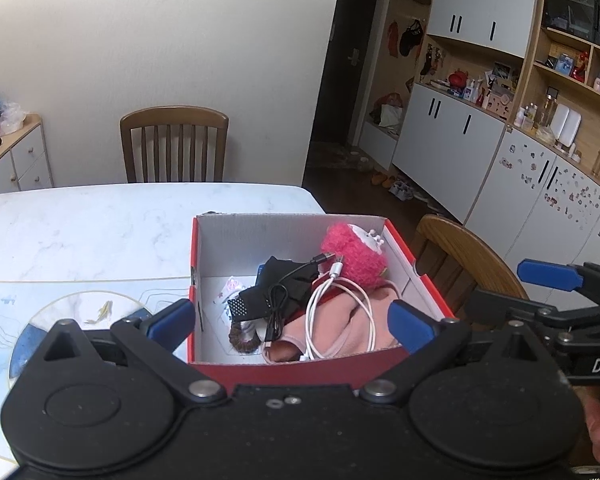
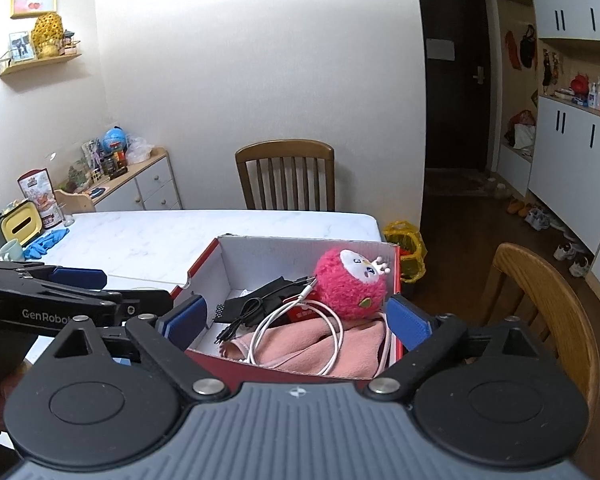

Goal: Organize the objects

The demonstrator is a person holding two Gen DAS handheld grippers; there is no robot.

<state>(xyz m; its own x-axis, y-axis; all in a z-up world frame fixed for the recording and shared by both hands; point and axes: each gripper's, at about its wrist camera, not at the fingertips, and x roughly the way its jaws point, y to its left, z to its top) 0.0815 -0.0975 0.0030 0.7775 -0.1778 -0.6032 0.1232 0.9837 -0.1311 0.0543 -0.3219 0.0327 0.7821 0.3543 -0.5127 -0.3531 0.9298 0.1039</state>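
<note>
Both grippers hover at the near side of the box point(image 2: 204, 264), a red cardboard one with a white inside, standing near the right-hand edge of the tabletop point(image 2: 148, 236), toward its far right corner. Right gripper point(image 2: 296, 322): jaws wide apart, nothing between the pads, which straddle the near wall of the box. Left gripper point(image 1: 292, 320): jaws also wide and empty, at the near left corner of the box. Contents already in the box: pink plush toy point(image 2: 350, 282) against the far right wall; pink cloth point(image 2: 300, 346) along the near right; white cable point(image 2: 300, 332) looped on top of the cloth; black cable point(image 2: 242, 314) coiled beside it toward the middle; a dark fabric piece point(image 1: 284, 280) under the cables; a brown hair tie point(image 1: 242, 342) at the near wall, seen from the left wrist only. Judgement: the sorting looks far along, with a drop into the box just finished or the next pick not yet chosen. The part of the tabletop in view by the box holds nothing loose. Next move likely calls for lifting clear of the box walls and turning toward whatever is left, perhaps the blue gloves point(image 2: 46, 240) at the far left edge of the tabletop, beside a mug point(image 2: 12, 250) and a yellow container point(image 2: 20, 224). In the way: the two grippers sit close, so a sweep left by the right one risks a knock; cable loops stand proud and could snag a pad. A wooden chair point(image 2: 548, 304) crowds the right side; a second chair point(image 2: 286, 176) stands at the far edge.
</note>
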